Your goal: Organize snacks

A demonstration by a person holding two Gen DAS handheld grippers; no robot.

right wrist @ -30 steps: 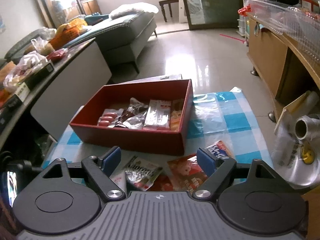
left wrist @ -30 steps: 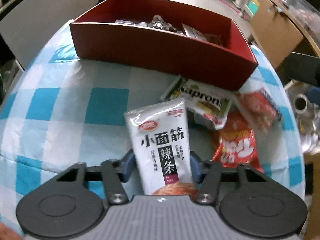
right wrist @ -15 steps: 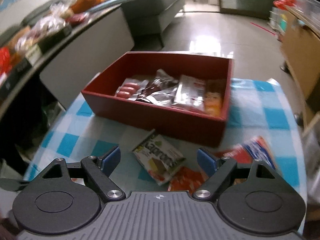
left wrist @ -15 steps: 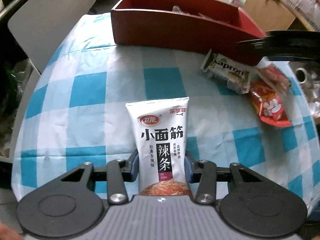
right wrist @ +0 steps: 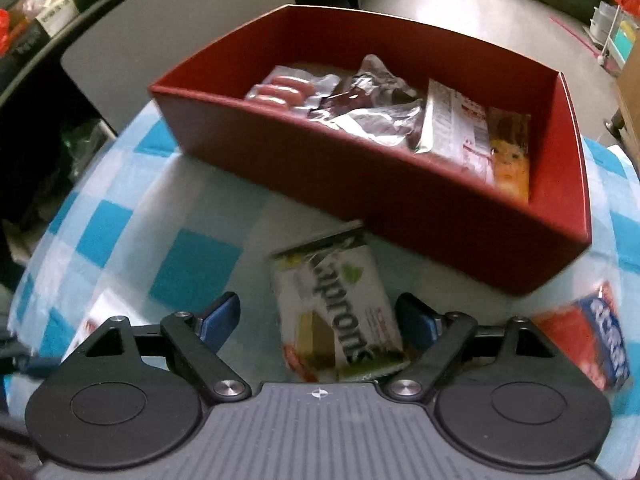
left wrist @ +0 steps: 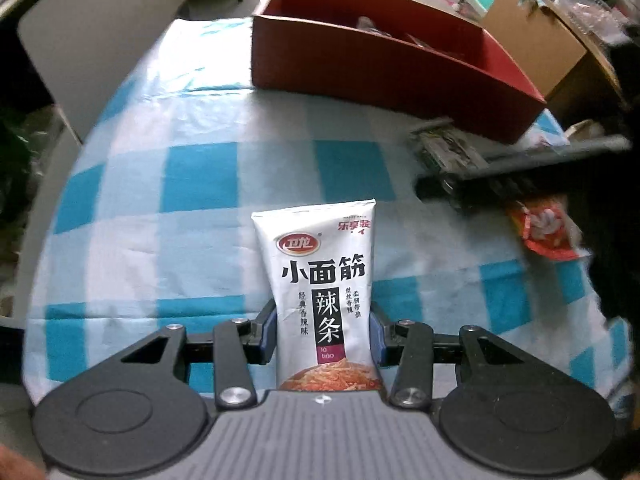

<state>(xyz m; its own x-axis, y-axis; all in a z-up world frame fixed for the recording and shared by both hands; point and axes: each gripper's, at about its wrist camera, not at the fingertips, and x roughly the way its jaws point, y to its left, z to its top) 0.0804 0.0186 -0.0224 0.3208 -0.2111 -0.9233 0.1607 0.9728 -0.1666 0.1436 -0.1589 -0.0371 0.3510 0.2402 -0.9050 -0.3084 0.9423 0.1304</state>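
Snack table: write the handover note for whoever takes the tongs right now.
Left tongs: shut on the white spicy-strip packet, held above the checked cloth.
Right tongs: jaws opening, astride the green-and-white wafer packet on the cloth, not gripping.
Done: several snacks lie in the red box.
Left: box the white packet, the wafer packet, and the red packets beside it.

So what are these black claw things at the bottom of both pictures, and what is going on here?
They are two hand-held grippers, no robot; a person holds one in each hand, and each carries a camera looking along its fingers. The left gripper is clamped on a white snack packet. The right gripper is open, its jaws opening further, above a green-lettered packet lying on the checked tablecloth. Behind stands a red box already holding snacks. A red packet lies nearby.
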